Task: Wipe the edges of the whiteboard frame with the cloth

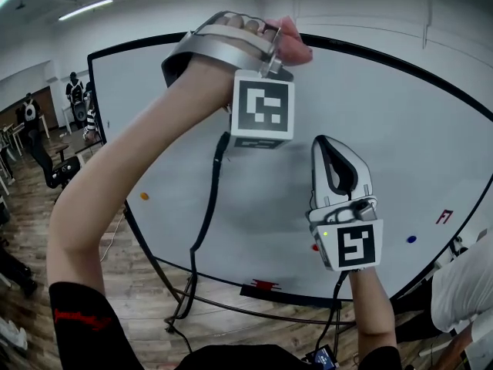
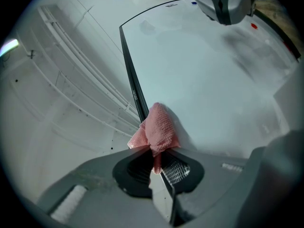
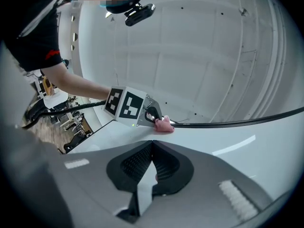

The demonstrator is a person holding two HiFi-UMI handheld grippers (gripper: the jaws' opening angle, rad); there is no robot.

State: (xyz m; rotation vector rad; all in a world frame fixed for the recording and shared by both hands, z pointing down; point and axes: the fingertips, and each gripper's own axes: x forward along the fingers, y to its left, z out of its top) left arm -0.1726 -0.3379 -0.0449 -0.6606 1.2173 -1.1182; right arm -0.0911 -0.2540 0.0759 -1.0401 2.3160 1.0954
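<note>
The left tongs [image 2: 156,159] pinch the cloth [image 2: 159,127] at the frame [image 2: 129,70]; the right tongs [image 3: 153,165] are pressed together. A thin pinch may slip.

So the pink mesh cloth [image 2: 159,129] sits between the jaws of the left gripper [image 2: 159,164], right on the thin black frame [image 2: 129,65] along the top edge of the big white whiteboard [image 1: 400,129], with the wall behind it. The right gripper [image 1: 337,156] is lower down and off to the right, in front of the middle of the board, well apart from the cloth. On the board there's a small orange magnet [image 1: 144,196] over at the left, a small blue magnet [image 1: 411,239] at the right, and a small red magnet [image 1: 314,247] just beside the right gripper.
</note>
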